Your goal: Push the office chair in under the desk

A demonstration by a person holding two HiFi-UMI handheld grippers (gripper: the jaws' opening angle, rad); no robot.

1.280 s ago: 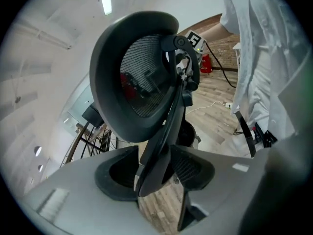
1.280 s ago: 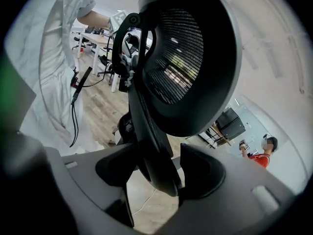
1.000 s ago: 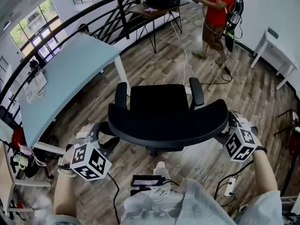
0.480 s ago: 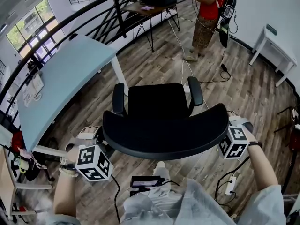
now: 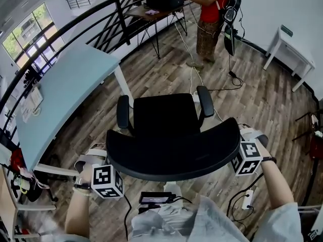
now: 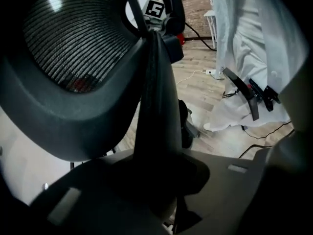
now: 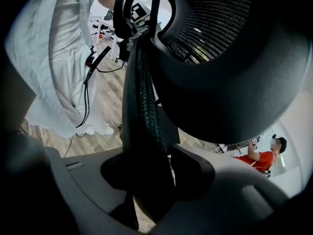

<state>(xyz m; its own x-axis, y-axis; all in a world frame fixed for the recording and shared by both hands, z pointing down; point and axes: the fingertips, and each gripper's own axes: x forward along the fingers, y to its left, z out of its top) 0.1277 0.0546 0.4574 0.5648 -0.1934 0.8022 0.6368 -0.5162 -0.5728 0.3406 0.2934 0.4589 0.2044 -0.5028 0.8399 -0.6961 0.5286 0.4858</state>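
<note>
A black office chair stands in the middle of the head view, its seat (image 5: 165, 117) towards the pale blue desk (image 5: 65, 92) at the left and its curved backrest (image 5: 174, 153) nearest me. My left gripper (image 5: 104, 161) is at the backrest's left edge and my right gripper (image 5: 239, 145) at its right edge. In the left gripper view the backrest's mesh (image 6: 73, 77) narrows to an edge that runs down between the closing jaws of the left gripper (image 6: 161, 180). The right gripper view shows the backrest (image 7: 220, 72) likewise, its edge gripped by the closing right gripper (image 7: 149, 180).
A person in a red shirt (image 5: 209, 6) stands at the back by a dark table (image 5: 154, 11). Cables (image 5: 199, 77) trail over the wooden floor. A white table (image 5: 292, 52) is at the right, a black railing (image 5: 98, 21) behind the desk, a power strip (image 5: 247, 199) by my right arm.
Both grippers have drawn in against the backrest's edges. The chair has shifted a little to the left and away from me. The person in red has stepped left.
</note>
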